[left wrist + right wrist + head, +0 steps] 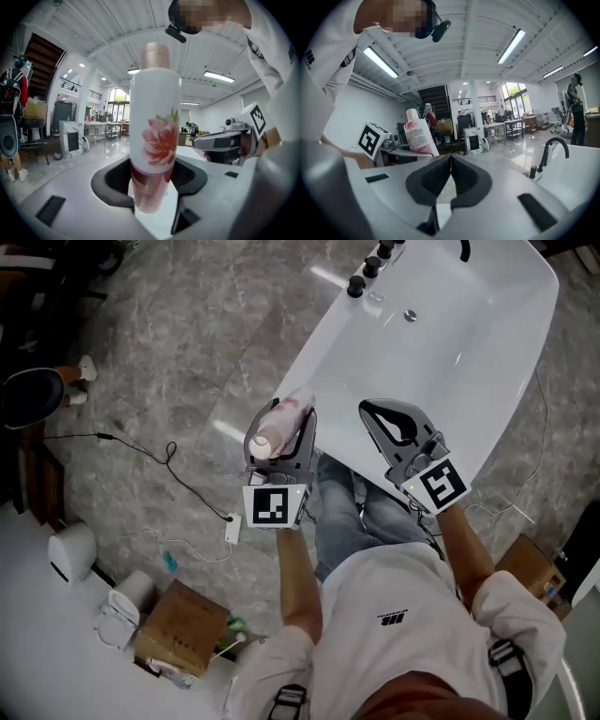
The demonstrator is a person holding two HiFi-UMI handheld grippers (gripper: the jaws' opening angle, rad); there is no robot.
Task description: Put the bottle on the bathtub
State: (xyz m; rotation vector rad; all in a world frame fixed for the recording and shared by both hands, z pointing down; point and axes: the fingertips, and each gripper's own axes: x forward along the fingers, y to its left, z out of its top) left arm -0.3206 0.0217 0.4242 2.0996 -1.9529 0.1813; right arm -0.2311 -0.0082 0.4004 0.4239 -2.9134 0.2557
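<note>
Two grippers: your left gripper (281,435) and right gripper (375,413) hang over the bathtub's (506,352) near end.
Left jaws: clamped on the bottle (154,136), by the bathtub's near-left rim.
Right jaws: pressed together, holding nothing.

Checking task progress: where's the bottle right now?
Head view, left of centre: the bottle is clamped in the left tool at the near rim of the bathtub, with the shut right tool alongside to its right.

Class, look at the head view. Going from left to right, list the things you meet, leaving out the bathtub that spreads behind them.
cardboard box on the floor → bottle → right gripper → brown box near the right edge
</note>
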